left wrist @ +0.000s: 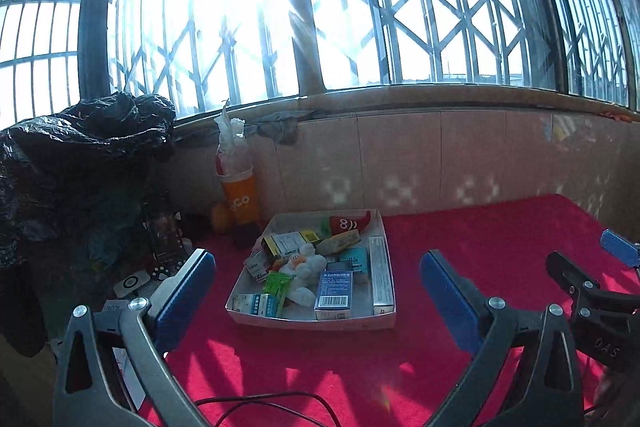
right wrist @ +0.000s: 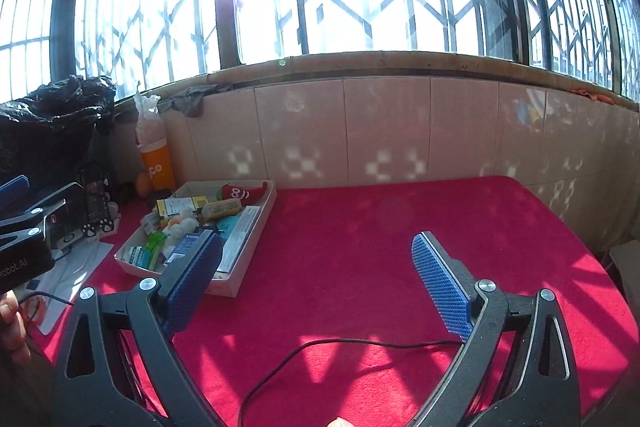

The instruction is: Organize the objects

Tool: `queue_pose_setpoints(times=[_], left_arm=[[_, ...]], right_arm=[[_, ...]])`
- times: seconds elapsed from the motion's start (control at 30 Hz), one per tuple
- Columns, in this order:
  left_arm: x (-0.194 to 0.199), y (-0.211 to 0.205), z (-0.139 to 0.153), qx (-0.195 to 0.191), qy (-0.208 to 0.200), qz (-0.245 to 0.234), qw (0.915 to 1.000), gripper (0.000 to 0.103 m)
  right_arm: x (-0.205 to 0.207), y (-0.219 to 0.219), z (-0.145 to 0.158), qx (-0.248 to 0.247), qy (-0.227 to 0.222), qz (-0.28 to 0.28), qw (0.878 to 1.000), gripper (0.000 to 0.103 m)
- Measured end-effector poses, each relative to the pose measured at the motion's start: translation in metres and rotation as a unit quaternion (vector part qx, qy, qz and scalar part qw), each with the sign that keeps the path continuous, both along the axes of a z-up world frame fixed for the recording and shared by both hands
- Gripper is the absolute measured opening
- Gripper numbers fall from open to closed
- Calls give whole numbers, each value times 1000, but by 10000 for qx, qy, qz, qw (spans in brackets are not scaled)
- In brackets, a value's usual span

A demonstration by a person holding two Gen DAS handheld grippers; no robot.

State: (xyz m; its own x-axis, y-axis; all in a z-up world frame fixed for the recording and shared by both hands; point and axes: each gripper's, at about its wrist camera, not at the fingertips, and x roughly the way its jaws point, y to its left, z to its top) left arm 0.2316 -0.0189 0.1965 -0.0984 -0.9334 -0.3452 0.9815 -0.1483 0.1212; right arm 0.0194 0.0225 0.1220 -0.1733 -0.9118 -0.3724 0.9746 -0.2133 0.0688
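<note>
The left gripper [left wrist: 318, 291] is nearest, its jaws wide apart and holding nothing. Straight ahead of it, on the red cloth [left wrist: 460, 235], lies the tray [left wrist: 390, 321] full of boxes, its long axis pointing away toward the wall. The right gripper [right wrist: 318, 281], also spread and holding nothing, has the tray on its left, so the left one seems better placed. Both grippers hover low and level.

A table [right wrist: 380, 227] covered in red cloth is carrying a shallow white tray [left wrist: 386, 321] of small boxes toward ten o'clock in the right wrist view. An orange cup [left wrist: 240, 201] is standing just beyond the tray. A black cable [right wrist: 360, 341] is lying across the cloth at six o'clock. White papers [right wrist: 76, 267] are lying at nine o'clock.
</note>
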Motion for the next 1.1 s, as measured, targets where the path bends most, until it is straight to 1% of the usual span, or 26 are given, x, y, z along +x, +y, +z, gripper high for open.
queue_pose_setpoints(times=[0.07, 0.13, 0.23, 0.27, 0.33, 0.4, 0.5, 0.67, 0.73, 0.8, 0.97, 1.1], left_arm=[[3, 2, 1, 164, 75, -30, 9998, 103], [8, 5, 0, 321, 137, 3, 9994, 103], [16, 12, -1, 247, 104, 215, 9994, 103], [18, 14, -1, 207, 99, 278, 9993, 103], [21, 17, -1, 190, 162, 350, 9991, 103], [23, 19, -1, 215, 281, 343, 9988, 103], [21, 21, -3, 250, 338, 285, 9987, 103], [21, 21, -11, 318, 421, 221, 9984, 103], [21, 19, -15, 409, 418, 210, 9981, 103], [21, 16, -19, 470, 394, 244, 9978, 103], [21, 13, -25, 583, 388, 299, 9971, 103], [19, 12, -28, 629, 362, 262, 9970, 103]], right_arm=[[0, 7, 4, -116, 86, -78, 9999, 97], [-3, 17, 9, -280, 44, -185, 9994, 97], [-14, 35, 18, -586, -270, -176, 9978, 97], [-17, 41, 19, -681, -339, -166, 9970, 103], [-20, 52, 21, -788, -373, -177, 9960, 103], [-21, 57, 19, -728, -356, -204, 9965, 103], [-21, 62, 12, -618, -368, -202, 9972, 103], [-21, 64, -1, -614, -525, -190, 9965, 103], [-19, 60, -6, -516, -580, -144, 9969, 103], [-16, 58, -9, -435, -525, -130, 9976, 103], [-19, 63, -11, -522, -580, -199, 9968, 103], [-24, 61, -14, -454, -677, -213, 9964, 103]])
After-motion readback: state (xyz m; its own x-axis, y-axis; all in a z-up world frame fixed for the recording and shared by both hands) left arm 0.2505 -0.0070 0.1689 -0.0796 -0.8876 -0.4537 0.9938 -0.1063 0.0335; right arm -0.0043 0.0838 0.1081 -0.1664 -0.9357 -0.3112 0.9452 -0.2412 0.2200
